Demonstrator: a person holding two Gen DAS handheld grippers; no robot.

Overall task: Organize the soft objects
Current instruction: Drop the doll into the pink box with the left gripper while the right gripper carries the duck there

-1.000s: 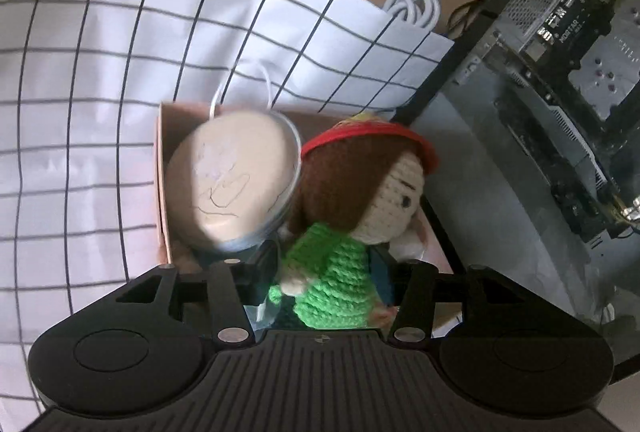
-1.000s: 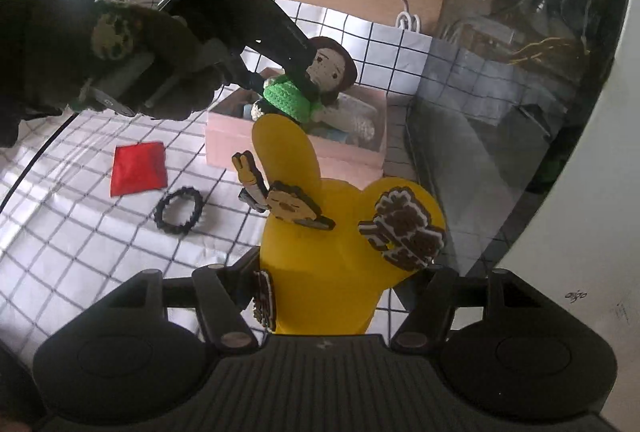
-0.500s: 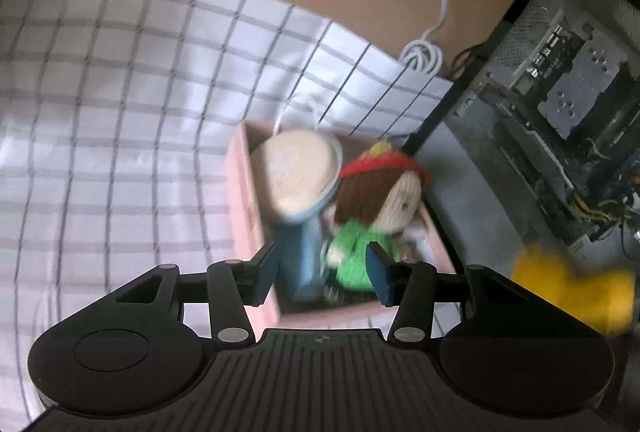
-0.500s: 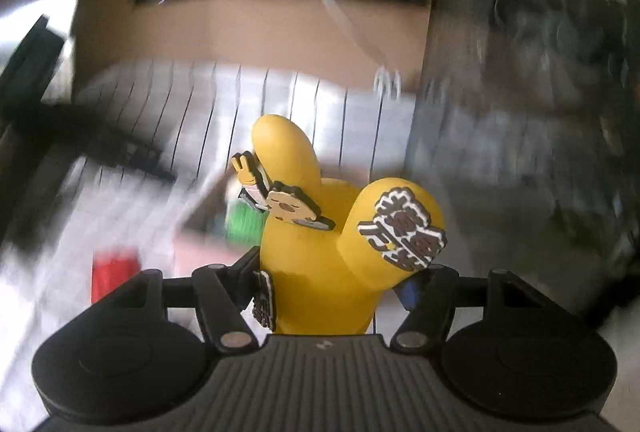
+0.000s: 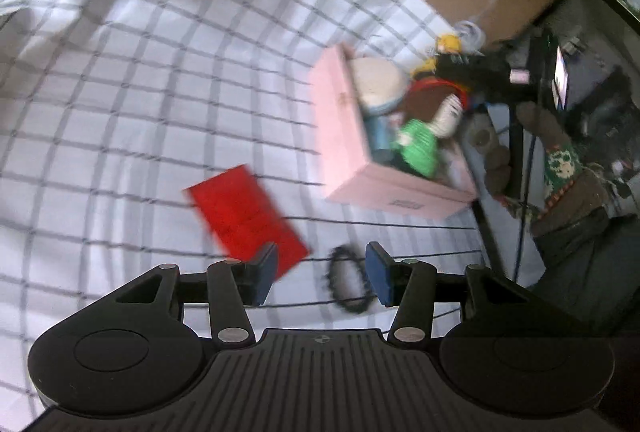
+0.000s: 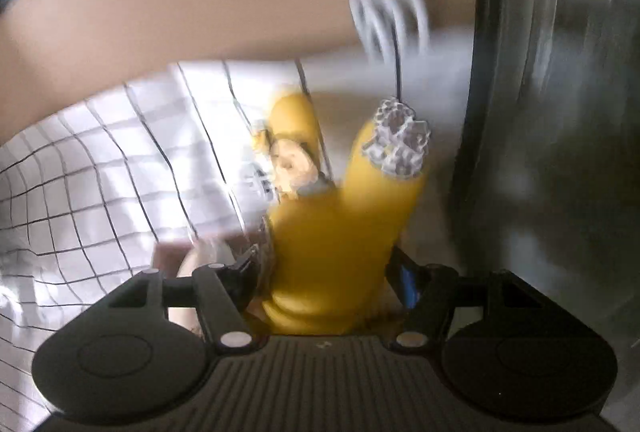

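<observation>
- Holding nothing, the left hand-held gripper (image 5: 320,272) hangs over the checked cloth (image 5: 120,91) on the surface, its two blue pads spread apart with only air between them.
- One pink box (image 5: 344,135) serves as landmark: inside it lie one crocheted doll (image 5: 424,127) in a green top and red hat, and one round beige soft thing (image 5: 378,83) beside the doll.
- One red packet (image 5: 244,211) lies flat on the cloth, near the box's left side and apart from it.
- One black beaded ring (image 5: 348,284) lies on the cloth below the box, showing between the left pads.
- One yellow two-pronged soft toy (image 6: 336,224) sits pinched in the right hand-held gripper (image 6: 324,272), above the box's far end; its decorated tips point away.
- One gloved hand (image 5: 496,151) shows just right of the box.
</observation>
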